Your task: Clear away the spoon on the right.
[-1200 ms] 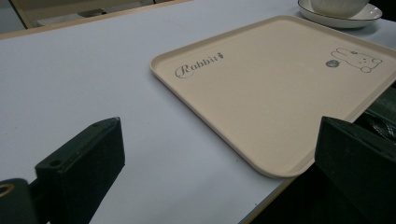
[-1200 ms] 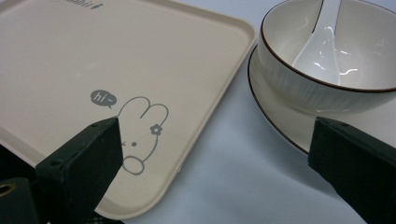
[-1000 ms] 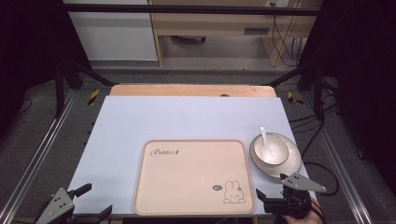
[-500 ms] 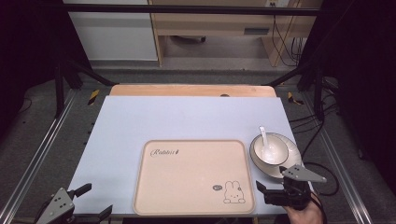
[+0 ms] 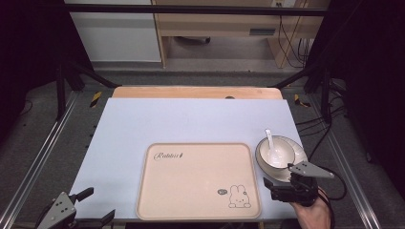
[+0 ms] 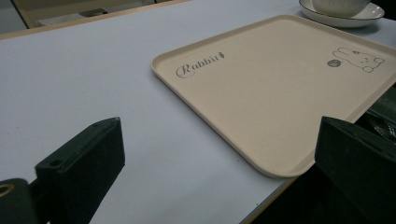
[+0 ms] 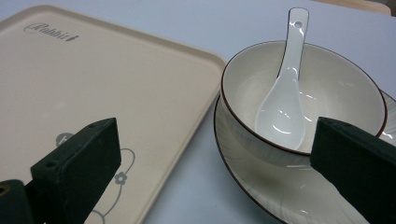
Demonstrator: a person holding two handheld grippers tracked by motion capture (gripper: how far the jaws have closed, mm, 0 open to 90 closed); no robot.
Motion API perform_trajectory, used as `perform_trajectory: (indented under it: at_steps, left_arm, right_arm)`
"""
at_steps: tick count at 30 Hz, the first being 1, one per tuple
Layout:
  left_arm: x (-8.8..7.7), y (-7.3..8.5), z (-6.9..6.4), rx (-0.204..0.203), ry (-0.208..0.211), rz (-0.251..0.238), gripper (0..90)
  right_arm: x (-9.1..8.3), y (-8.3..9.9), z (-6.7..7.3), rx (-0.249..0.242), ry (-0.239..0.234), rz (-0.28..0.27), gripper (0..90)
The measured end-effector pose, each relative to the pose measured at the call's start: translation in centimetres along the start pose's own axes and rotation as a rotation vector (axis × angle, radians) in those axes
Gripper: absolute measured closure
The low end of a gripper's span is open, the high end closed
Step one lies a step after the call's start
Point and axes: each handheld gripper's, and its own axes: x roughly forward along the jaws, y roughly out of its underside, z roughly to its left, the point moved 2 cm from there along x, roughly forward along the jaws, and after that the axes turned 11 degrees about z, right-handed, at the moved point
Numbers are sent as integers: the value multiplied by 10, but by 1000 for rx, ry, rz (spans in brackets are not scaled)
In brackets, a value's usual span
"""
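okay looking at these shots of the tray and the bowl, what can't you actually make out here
- Plate under the bowl: right gripper view, its far side hidden by the bowl, its near part cut off by the frame edge.
- Spoon: high view, too small for detail.
- Left gripper: high view, cut off by the bottom edge.
- Tray: left gripper view, its near corner runs behind the right-hand jaw.

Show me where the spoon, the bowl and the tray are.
spoon (image 7: 282, 105), right gripper view, on its scoop.
bowl (image 7: 345, 95), right gripper view, on its inner wall.
tray (image 5: 196, 179), high view, on its bare middle.
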Motion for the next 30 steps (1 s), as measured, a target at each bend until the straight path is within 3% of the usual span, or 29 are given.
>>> perform_trajectory:
  at_steps: [5, 15, 22, 30]
  left_arm:
    - [0, 0, 0, -1, -1, -1, 11]
    - [0, 0, 0, -2, 1, 0, 11]
    - [0, 0, 0, -2, 2, 0, 11]
    - [0, 0, 0, -2, 2, 0, 11]
  right_arm:
    - [4, -7, -3, -16, 18, 0, 13]
    - [11, -20, -11, 13, 14, 23, 18]
    - [22, -28, -22, 29, 37, 51, 18]
    - [32, -34, -32, 57, 7, 82, 18]
